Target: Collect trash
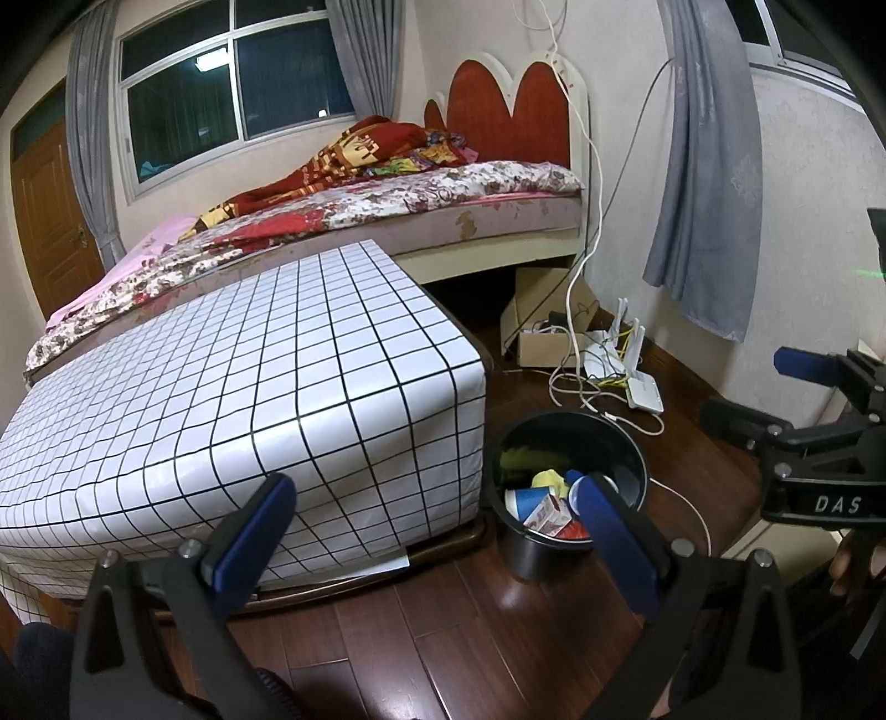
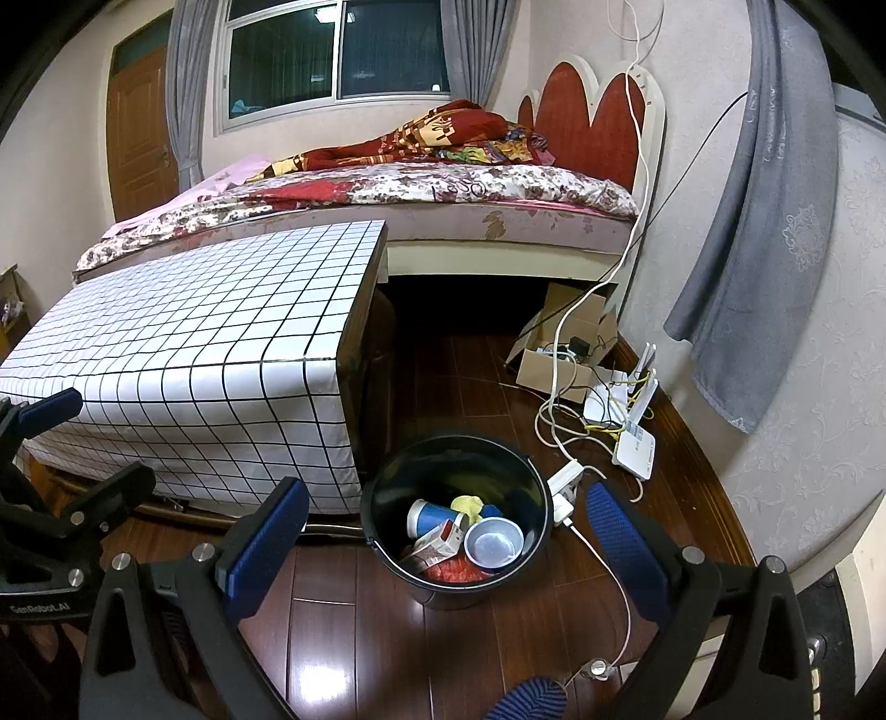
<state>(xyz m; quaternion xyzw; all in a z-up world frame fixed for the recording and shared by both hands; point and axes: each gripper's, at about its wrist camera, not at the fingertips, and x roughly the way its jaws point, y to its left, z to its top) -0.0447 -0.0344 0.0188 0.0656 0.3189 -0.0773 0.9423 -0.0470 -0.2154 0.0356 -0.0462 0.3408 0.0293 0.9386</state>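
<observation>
The black trash bucket [image 2: 457, 526] stands upright on the wood floor [image 2: 343, 637], mouth up, beside the checkered table [image 2: 194, 343]. Inside, a blue paper cup [image 2: 429, 516] lies on its side. Left gripper [image 1: 437, 531] and right gripper [image 2: 446, 531] both spread apart, empty.

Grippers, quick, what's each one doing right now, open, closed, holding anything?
Left gripper: open, holding nothing.
Right gripper: open, holding nothing, above the black bin.

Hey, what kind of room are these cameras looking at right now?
Most likely a bedroom in a home. A bed with a floral sheet and a red headboard stands under a curtained window, and a black bin holding trash sits on the wooden floor.
</observation>
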